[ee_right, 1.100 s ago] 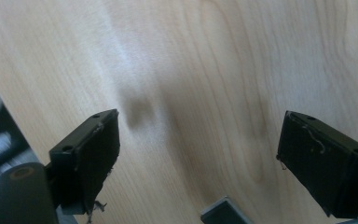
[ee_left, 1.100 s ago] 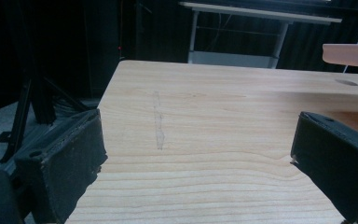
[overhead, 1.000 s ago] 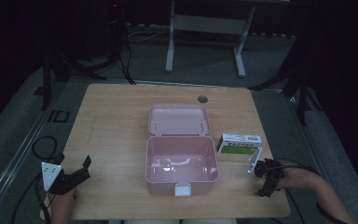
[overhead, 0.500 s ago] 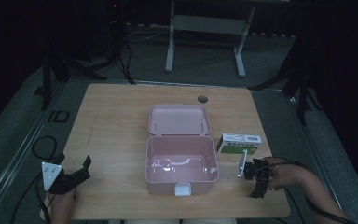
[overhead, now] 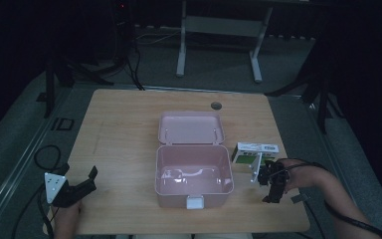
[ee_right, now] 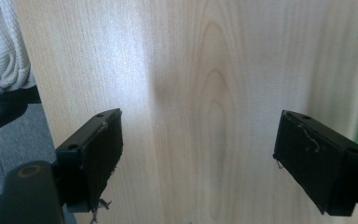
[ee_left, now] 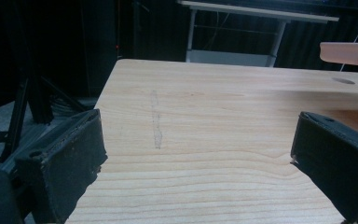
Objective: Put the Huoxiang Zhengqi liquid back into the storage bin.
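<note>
Two claws gape wide, holding nothing: right claw [overhead: 271, 186] near green carton [overhead: 255, 152], left claw [overhead: 82, 185] idle. Pink box [overhead: 194, 175] empty; packing not yet begun.

No readable text is showing anywhere on the table. The green-and-white carton [overhead: 255, 153] beside the open pink box [overhead: 193, 175] is carrying a white label with dark print along its top face, but the lettering is proving too small and blurred to make out.
</note>
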A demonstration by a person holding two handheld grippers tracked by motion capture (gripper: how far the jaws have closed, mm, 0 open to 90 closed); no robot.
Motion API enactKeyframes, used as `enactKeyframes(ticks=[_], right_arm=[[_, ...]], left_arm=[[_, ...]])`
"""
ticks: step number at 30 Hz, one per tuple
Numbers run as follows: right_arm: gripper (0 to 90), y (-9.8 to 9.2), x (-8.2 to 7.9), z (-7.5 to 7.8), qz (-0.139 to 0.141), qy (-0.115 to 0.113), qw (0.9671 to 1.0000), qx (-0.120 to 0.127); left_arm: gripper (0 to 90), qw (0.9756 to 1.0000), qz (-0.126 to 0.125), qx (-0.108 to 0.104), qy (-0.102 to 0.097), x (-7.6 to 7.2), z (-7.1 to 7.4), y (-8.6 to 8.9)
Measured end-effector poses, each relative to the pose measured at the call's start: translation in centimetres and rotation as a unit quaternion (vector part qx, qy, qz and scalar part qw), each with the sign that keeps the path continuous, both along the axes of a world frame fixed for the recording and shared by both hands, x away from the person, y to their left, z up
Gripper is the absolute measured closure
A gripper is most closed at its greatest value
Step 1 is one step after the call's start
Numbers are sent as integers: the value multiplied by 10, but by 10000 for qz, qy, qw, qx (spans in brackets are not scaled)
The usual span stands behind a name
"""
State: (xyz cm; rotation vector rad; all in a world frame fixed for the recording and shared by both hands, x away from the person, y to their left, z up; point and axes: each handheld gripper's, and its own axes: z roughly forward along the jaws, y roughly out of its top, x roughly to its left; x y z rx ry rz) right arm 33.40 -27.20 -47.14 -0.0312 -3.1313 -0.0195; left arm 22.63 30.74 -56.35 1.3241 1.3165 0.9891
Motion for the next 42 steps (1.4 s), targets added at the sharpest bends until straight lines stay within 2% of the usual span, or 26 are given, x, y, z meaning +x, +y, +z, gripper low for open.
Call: enactKeyframes(ticks=[4, 18, 28, 36, 42], right_arm=[[175, 1, 3, 13, 72, -71, 9999, 102], [163, 4, 19, 49, 26, -379, 9992, 159], [162, 2, 34, 64, -49, -460, 9988, 135], [212, 1, 59, 79, -145, -570, 9981, 166], [234, 3, 70, 78, -203, -569, 9981, 123]], left_arm=[[29, 10000, -14, -12, 9, 0, 0, 0], [29, 10000, -26, -18, 22, 0, 0, 1], [29, 10000, -23, -7, 23, 0, 0, 0], [29, 10000, -31, -8, 26, 0, 0, 0], [29, 10000, -36, -8, 26, 0, 0, 0]])
